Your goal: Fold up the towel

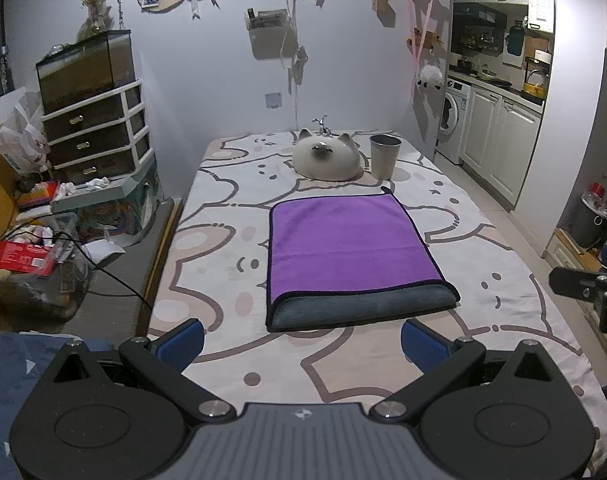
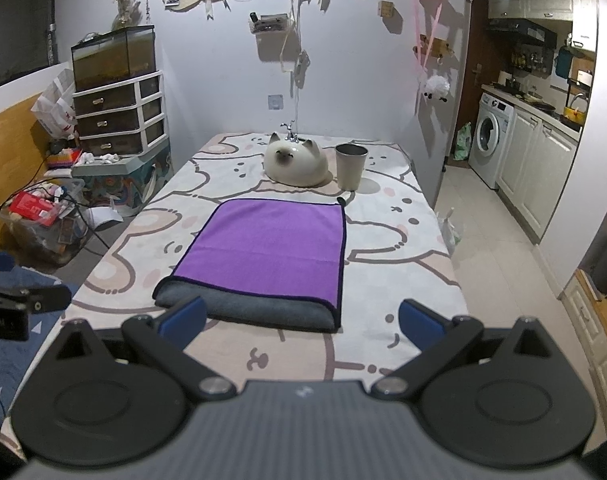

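Observation:
A purple towel [image 1: 345, 246] with a grey underside lies folded flat on the patterned table, its grey folded edge toward me. It also shows in the right wrist view [image 2: 269, 246]. My left gripper [image 1: 302, 344] is open and empty, above the table just short of the towel's near edge. My right gripper [image 2: 302, 322] is open and empty, its left finger [image 2: 183, 318] over the towel's grey near edge. The right gripper also shows at the right edge of the left wrist view [image 1: 591, 284], and the left gripper at the left edge of the right wrist view [image 2: 23, 300].
A white cat-shaped ornament [image 1: 325, 156] and a grey cup [image 1: 384, 156] stand on the table [image 1: 503, 240] behind the towel. A drawer unit [image 1: 99, 128] with a glass tank and floor clutter is at the left. Kitchen cabinets and a washing machine [image 2: 489, 138] are at the right.

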Tool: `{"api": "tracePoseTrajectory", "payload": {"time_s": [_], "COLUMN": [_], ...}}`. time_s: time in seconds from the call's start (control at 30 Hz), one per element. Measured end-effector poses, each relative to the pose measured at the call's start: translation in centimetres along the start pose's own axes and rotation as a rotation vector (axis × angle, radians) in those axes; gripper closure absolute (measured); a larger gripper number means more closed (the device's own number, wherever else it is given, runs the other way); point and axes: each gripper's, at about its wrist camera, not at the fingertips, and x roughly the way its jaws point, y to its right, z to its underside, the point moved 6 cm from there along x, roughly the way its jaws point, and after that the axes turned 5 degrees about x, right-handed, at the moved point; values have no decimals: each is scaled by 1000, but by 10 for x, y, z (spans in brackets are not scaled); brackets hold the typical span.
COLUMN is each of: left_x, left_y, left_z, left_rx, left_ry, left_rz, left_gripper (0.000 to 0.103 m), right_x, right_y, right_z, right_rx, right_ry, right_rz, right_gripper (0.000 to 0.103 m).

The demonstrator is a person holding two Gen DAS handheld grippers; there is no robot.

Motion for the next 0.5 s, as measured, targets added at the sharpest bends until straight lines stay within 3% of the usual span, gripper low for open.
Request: {"api": "tracePoseTrajectory", "payload": {"time_s": [0.5], "left_x": [69], "left_y": [-10], "left_z": [4], "left_rx": [-24], "left_ry": [-48], "left_rz": [59], "left_gripper": [0], "right_x": [61], "right_y": [15], "right_z": [4], "right_rx": [22], "right_ry": [-44], "right_rz": [19], "right_gripper": [0]}}
